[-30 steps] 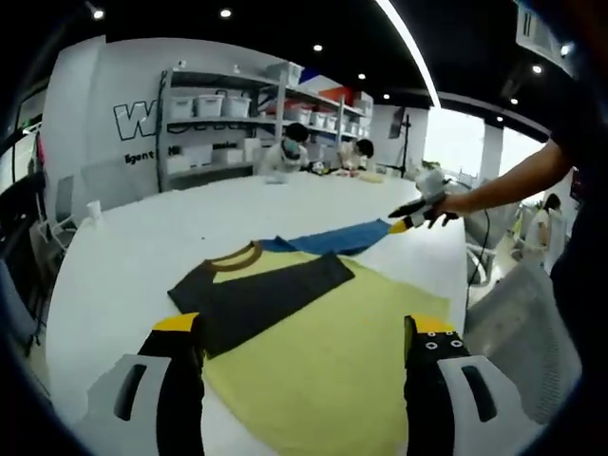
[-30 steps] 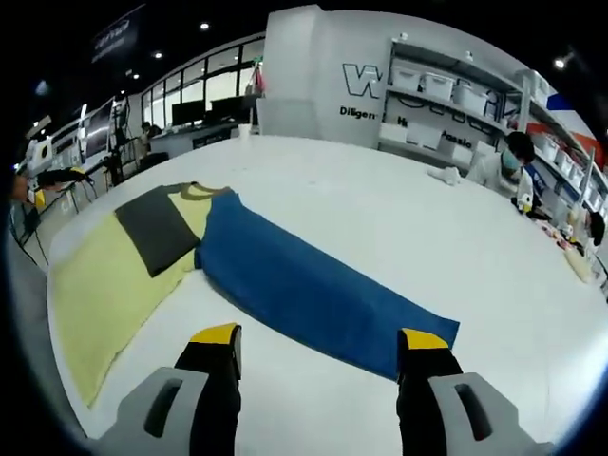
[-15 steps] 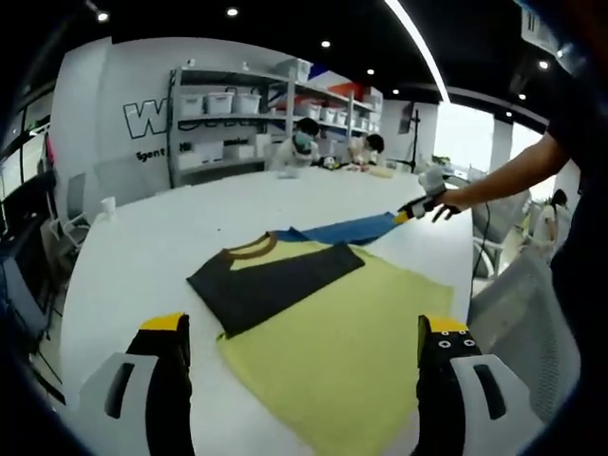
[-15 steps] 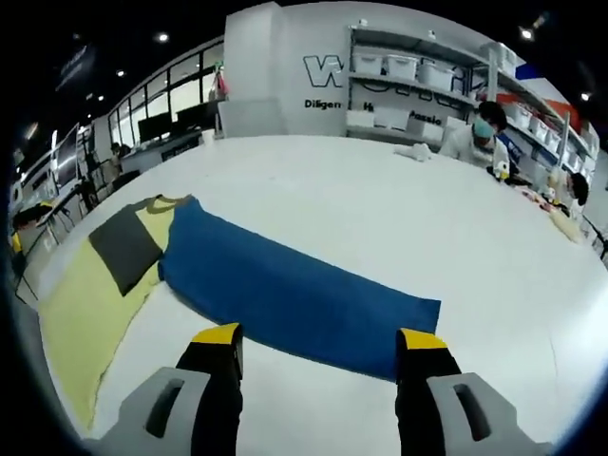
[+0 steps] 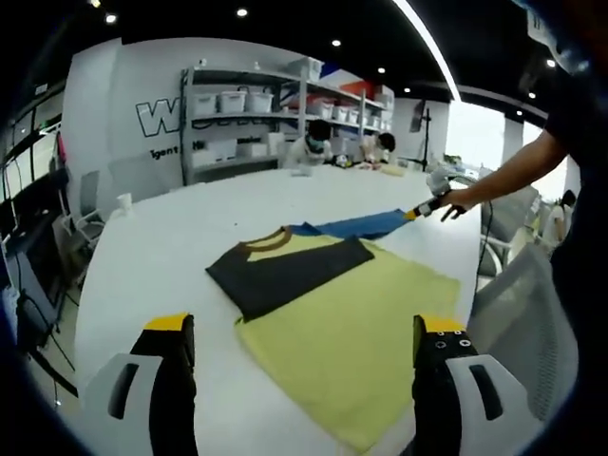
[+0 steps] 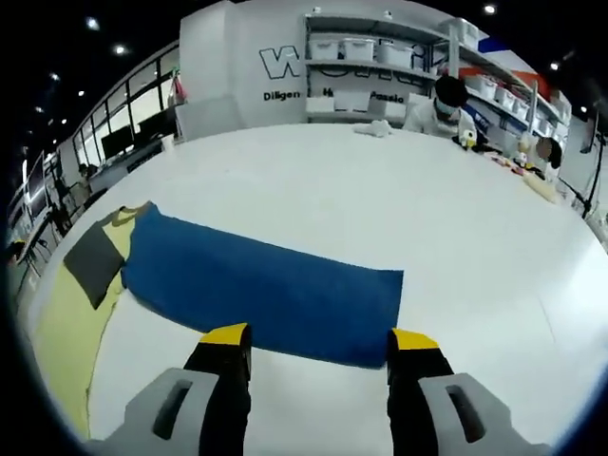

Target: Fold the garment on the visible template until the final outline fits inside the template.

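Right gripper view: the blue cloth (image 6: pixel 261 294) stretches leftward from the spread right gripper (image 6: pixel 319 344); the left gripper (image 5: pixel 302 332), also spread, faces the yellow shirt (image 5: pixel 356 342).

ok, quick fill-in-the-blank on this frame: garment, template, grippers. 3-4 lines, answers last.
The yellow garment has a folded-over ____ sleeve.
The template beside it is ____ in colour.
The right gripper stands at the template's near edge with its jaws ____.
The left gripper holds ____.
Answers: black; blue; open; nothing

White wall (image 5: pixel 104 114), storage shelving (image 5: pixel 237 123), ceiling spotlights (image 5: pixel 242 12).
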The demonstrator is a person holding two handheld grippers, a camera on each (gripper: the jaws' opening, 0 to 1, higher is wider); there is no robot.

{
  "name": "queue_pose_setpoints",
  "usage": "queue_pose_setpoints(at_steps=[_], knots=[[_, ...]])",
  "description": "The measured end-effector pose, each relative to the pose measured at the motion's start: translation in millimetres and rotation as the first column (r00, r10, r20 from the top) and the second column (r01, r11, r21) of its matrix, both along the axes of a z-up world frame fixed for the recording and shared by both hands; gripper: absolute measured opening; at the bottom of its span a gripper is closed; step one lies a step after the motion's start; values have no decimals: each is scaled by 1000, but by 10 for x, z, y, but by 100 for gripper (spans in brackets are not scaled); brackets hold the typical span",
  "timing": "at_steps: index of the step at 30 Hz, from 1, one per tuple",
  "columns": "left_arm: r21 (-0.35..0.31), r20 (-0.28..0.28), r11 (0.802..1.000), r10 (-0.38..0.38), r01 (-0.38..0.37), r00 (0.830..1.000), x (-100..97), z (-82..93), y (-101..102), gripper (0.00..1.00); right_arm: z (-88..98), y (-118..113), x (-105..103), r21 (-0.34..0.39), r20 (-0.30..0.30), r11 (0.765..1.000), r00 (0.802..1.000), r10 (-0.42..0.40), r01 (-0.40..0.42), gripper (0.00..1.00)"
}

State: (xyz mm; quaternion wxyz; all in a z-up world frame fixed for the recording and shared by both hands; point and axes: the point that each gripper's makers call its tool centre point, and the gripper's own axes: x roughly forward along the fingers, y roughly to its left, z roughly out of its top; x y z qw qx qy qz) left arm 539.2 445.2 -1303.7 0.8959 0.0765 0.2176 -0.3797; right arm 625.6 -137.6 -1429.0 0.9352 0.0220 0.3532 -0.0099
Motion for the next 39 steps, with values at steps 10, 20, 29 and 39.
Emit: queue_pose_setpoints(at_steps=[10, 20, 29, 39], knots=[[20, -3, 1000, -8, 9, 1000, -51, -9, 22, 89, -113, -155, -17, 38, -8, 998, 999, -51, 51, 38], [41, -2, 999, -17, 17, 1000, -20, -19, 15, 84, -152, -144, 89, -57, -34, 998, 999, 23, -25, 19], [38, 3, 999, -13, 12, 1000, -33, -41, 28, 82, -103, -48, 97, -103, -84, 992, 994, 65, -74, 0], [34, 0, 999, 1, -1, 1000, -80, -97, 58, 79, 229, 34, 168, -89, -14, 993, 997, 74, -75, 0]])
